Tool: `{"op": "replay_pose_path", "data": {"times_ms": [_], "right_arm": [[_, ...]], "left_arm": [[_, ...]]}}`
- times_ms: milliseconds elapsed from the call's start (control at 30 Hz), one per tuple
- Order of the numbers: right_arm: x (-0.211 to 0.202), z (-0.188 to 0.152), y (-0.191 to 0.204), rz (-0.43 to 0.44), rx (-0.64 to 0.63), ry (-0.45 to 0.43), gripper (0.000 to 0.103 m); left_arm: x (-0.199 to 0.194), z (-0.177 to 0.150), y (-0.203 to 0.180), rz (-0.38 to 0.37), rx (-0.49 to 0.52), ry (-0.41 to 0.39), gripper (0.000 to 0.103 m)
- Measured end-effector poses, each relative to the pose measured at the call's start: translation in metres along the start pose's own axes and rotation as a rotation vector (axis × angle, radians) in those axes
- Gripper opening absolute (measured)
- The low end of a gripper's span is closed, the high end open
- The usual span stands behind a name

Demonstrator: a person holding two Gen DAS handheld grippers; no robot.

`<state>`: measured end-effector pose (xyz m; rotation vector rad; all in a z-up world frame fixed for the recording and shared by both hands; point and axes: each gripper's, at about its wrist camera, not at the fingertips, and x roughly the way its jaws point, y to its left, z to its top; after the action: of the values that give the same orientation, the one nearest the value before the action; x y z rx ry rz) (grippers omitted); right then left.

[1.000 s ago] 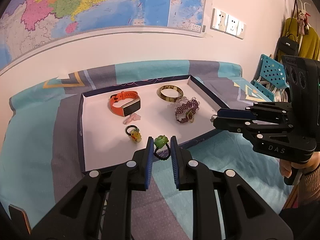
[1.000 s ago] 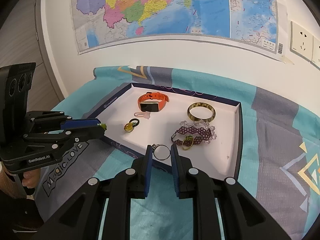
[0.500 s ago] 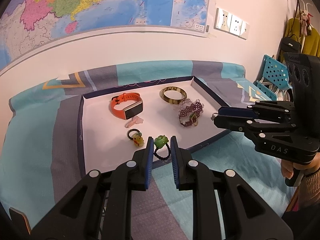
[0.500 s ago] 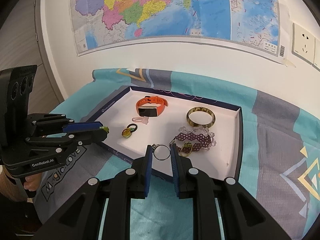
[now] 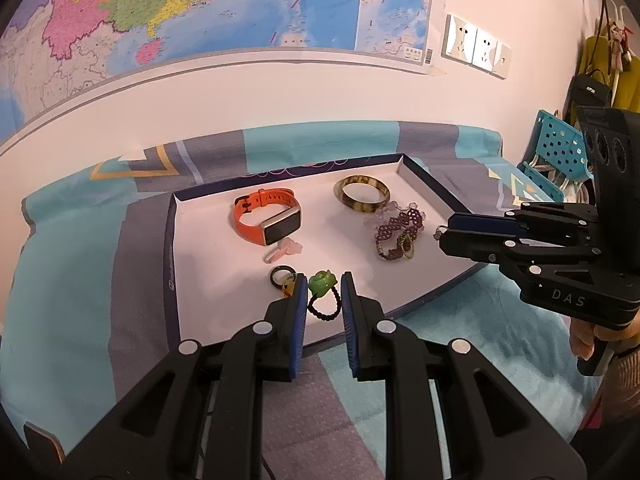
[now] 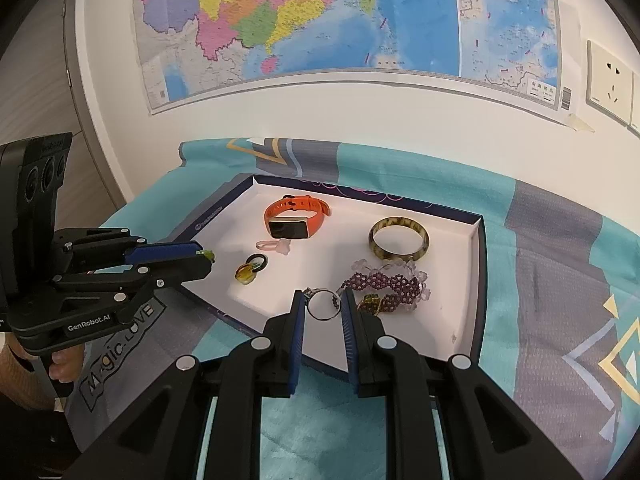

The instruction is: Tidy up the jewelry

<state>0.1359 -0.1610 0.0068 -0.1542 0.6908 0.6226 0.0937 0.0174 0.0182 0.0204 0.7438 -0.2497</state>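
Observation:
My left gripper (image 5: pixel 323 288) is shut on a black beaded ring with a green charm (image 5: pixel 322 283), held over the near part of the white tray (image 5: pixel 208 280). My right gripper (image 6: pixel 323 304) is shut on a silver ring (image 6: pixel 322 305), held over the tray's near edge (image 6: pixel 400 344). In the tray lie an orange smartwatch (image 5: pixel 266 218), a mottled bangle (image 5: pixel 362 199), a purple beaded bracelet (image 5: pixel 396 232), a pink clip (image 5: pixel 282 251) and a black ring with a yellow charm (image 5: pixel 282 278). The right gripper shows in the left wrist view (image 5: pixel 444 236); the left gripper shows in the right wrist view (image 6: pixel 210 258).
The tray sits on a teal and grey patterned cloth (image 6: pixel 560 280) against a white wall with a map (image 6: pixel 320 20). Wall sockets (image 5: pixel 476 50) are on the right. A blue perforated basket (image 5: pixel 560 148) and hanging bags stand past the table's right end.
Both grippers have moved forward over the tray with their rings still held. The tray's contents have not moved.

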Motion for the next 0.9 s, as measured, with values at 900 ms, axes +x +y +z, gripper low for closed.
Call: {"op": "replay_pose_path", "data": {"times_ms": [900], "right_arm": [[0.020,0.005,-0.013,-0.020,0.026,0.020,0.017]], "left_arm": [[0.017,0.006,0.004,0.017,-0.012,0.023,0.017]]}}
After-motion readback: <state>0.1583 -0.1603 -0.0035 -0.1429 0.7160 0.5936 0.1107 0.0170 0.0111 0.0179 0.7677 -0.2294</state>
